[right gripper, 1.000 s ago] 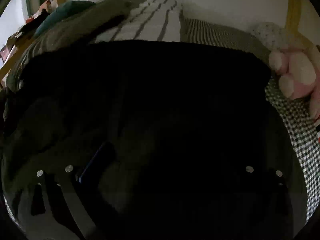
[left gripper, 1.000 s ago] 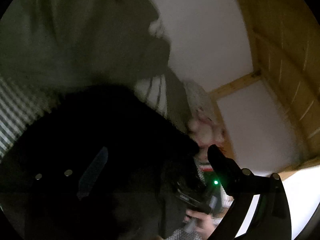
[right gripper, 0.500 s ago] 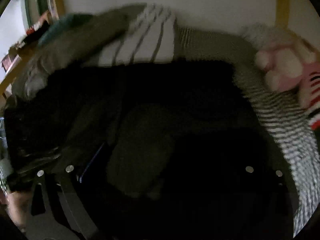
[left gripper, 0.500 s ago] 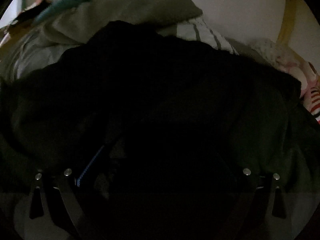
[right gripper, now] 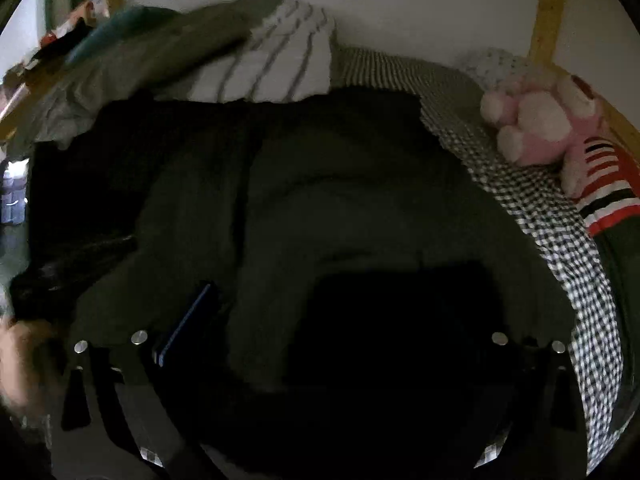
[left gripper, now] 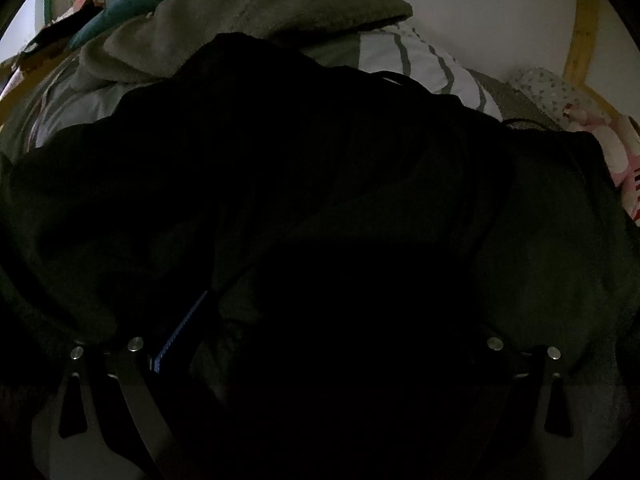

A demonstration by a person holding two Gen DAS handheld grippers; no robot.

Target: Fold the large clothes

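Dark garment (right gripper: 320, 200) spread over checked bedding (right gripper: 560, 232) (pink plush toy (right gripper: 536, 120) beside). Both grippers' fingers lost in dark cloth; grip probably unreadable, cannot tell.

The dark garment (right gripper: 340, 200) is soft, matt cloth. The pink toy (right gripper: 540, 128) looks fluffy (like plush). The bed post (right gripper: 546, 8) is smooth wood.

Each claw, left (left gripper: 316, 360) and right (right gripper: 320, 360), is matte black with angular finger arms, paired silver screws at both sides and a blue-edged strip inside.
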